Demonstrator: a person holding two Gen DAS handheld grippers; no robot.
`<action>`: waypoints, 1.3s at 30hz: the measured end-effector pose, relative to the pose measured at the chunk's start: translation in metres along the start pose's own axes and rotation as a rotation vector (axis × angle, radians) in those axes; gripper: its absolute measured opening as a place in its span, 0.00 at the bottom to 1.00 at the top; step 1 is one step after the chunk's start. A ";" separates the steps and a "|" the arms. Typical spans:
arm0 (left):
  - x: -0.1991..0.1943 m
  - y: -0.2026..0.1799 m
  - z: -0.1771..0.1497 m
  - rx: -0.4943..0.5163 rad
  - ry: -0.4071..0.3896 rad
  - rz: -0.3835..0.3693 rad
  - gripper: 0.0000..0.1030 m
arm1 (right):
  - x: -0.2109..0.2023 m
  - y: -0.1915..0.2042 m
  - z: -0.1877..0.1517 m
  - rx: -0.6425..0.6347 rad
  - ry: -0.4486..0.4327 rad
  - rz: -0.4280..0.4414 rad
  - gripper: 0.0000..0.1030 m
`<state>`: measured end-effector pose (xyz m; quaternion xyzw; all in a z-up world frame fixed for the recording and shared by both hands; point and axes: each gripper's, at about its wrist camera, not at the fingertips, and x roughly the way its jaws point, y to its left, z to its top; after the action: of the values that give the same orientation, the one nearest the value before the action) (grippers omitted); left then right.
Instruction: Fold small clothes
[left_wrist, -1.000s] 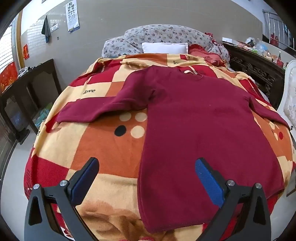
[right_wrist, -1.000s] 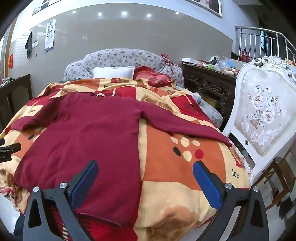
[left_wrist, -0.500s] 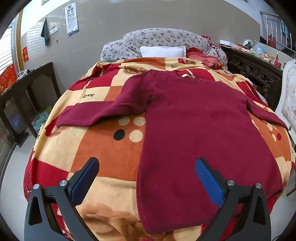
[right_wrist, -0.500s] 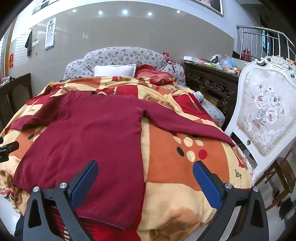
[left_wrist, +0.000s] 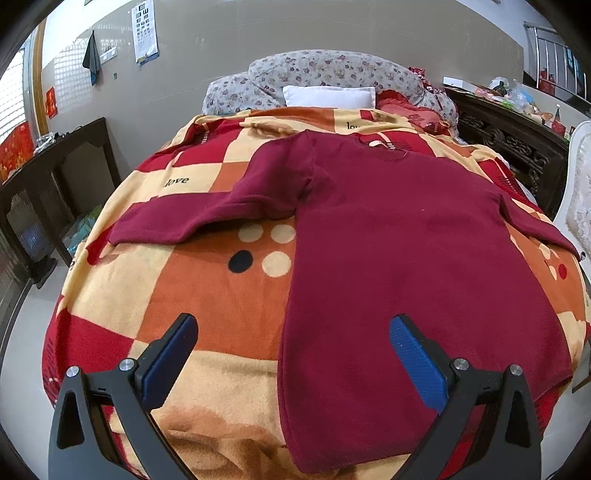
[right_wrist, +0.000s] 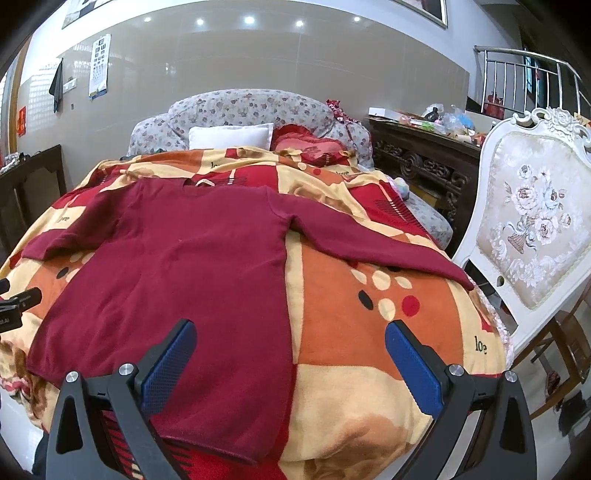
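Note:
A dark red long-sleeved sweater (left_wrist: 406, 251) lies flat on the bed, hem toward me and both sleeves spread out. It also shows in the right wrist view (right_wrist: 184, 266). My left gripper (left_wrist: 291, 350) is open and empty, above the hem's left corner. My right gripper (right_wrist: 288, 354) is open and empty, above the hem's right corner. Neither gripper touches the cloth. The tip of the left gripper (right_wrist: 18, 302) shows at the left edge of the right wrist view.
The bed is covered by an orange, red and cream checked blanket (left_wrist: 207, 288). Pillows (left_wrist: 328, 96) lie at the head. A dark table (left_wrist: 44, 177) stands on the left, a dark carved cabinet (right_wrist: 424, 162) and a white ornate chair (right_wrist: 532, 221) on the right.
Both views have pulled back and up slightly, so the sweater sits lower and farther in the frames. Both grippers stay open and the sweater has not moved.

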<state>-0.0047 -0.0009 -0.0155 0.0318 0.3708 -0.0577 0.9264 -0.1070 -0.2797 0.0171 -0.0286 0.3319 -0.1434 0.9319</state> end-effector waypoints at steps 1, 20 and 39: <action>0.003 0.001 0.000 -0.002 0.006 -0.001 1.00 | 0.002 0.002 0.001 -0.005 0.004 0.000 1.00; 0.018 0.022 -0.007 -0.050 0.029 -0.006 1.00 | 0.008 0.029 0.010 -0.055 0.007 0.005 1.00; 0.013 0.020 -0.006 -0.032 0.015 0.018 1.00 | 0.003 0.028 0.012 -0.049 -0.002 0.005 1.00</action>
<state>0.0029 0.0182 -0.0286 0.0211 0.3785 -0.0431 0.9244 -0.0903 -0.2537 0.0207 -0.0506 0.3342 -0.1329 0.9317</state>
